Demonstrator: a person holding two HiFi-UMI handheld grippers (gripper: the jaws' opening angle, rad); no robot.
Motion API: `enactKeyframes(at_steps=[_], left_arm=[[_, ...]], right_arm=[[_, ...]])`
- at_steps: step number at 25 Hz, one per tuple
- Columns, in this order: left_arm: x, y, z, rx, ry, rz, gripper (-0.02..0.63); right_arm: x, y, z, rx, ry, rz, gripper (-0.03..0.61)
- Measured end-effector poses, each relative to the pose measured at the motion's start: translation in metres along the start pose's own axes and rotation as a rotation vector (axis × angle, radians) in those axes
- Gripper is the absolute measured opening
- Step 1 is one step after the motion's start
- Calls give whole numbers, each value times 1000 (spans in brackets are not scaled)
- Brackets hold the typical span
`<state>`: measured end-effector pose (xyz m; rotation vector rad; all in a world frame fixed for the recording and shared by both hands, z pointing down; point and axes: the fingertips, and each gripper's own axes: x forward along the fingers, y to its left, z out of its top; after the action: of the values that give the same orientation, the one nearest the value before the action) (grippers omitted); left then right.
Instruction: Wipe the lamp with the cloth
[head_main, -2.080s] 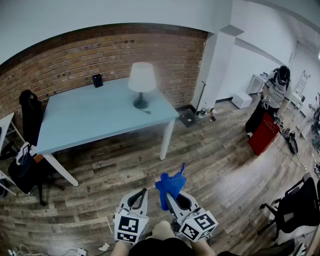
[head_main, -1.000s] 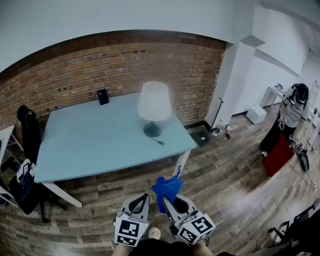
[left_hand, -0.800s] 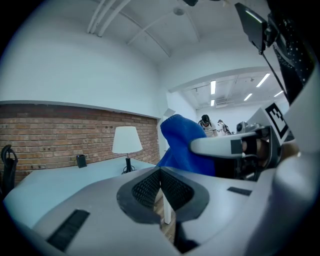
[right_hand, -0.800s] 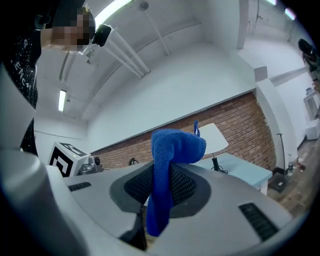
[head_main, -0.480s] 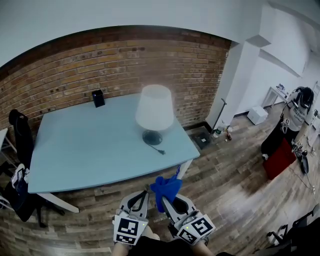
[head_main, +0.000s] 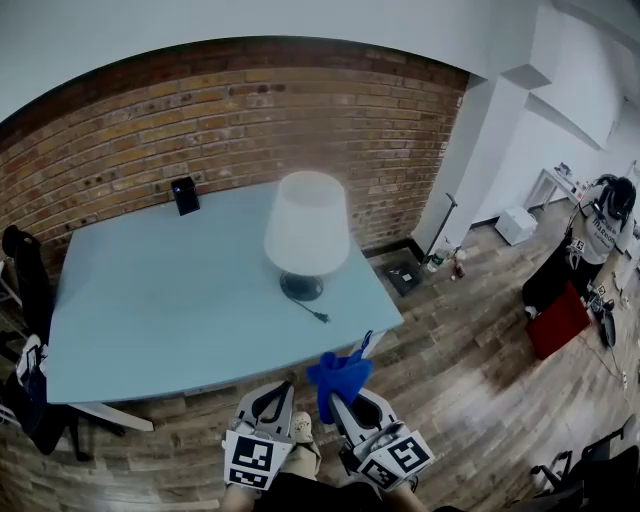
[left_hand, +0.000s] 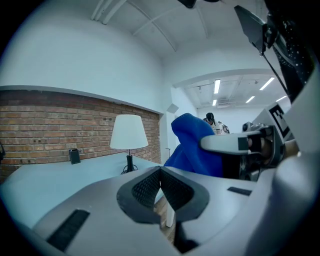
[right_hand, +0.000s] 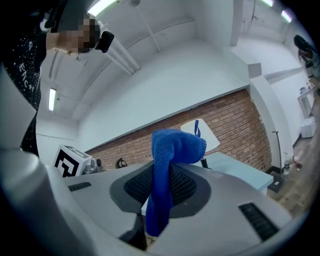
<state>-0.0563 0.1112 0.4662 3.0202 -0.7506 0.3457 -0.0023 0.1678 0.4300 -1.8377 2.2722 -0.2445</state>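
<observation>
Closing in, we bring the lamp (head_main: 307, 225) nearer at 12 o'clock; right gripper (head_main: 338, 402) pinches the cloth (head_main: 338, 376), left gripper (head_main: 280, 392) closed, empty; wiping still ahead

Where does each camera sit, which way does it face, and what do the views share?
Head view: on the person's head, looking forward and down at the white-shaded lamp on the pale blue table; left gripper and right gripper show below.
Left gripper view: on the left gripper, facing the lamp past its shut, empty jaws; right gripper at right.
Right gripper view: on the right gripper, tilted toward the ceiling; jaws shut on the blue cloth.
Shared: all three show lamp and cloth.
</observation>
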Motion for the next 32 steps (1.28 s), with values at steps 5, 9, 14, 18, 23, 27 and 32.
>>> enactKeyframes(at_steps=[5, 9, 14, 18, 23, 27, 32], left_arm=[[54, 27, 7, -13, -2, -3, 9], [95, 48, 15, -26, 3, -17, 9], [135, 79, 35, -38, -5, -45, 8], [156, 99, 55, -29, -37, -47, 9], [173, 126, 73, -12, -43, -19, 9], [180, 146, 79, -29, -46, 31, 9], [189, 162, 81, -40, -40, 77, 9]], right_arm=[[40, -31, 15, -5, -31, 43, 66], [74, -52, 36, -26, -57, 128, 66], [116, -83, 68, -51, -92, 153, 66], [137, -109, 79, -194, -63, 153, 66], [158, -124, 138, -314, -151, 162, 66], [172, -141, 190, -207, -193, 189, 66], [193, -134, 212, -307, -193, 294, 66]])
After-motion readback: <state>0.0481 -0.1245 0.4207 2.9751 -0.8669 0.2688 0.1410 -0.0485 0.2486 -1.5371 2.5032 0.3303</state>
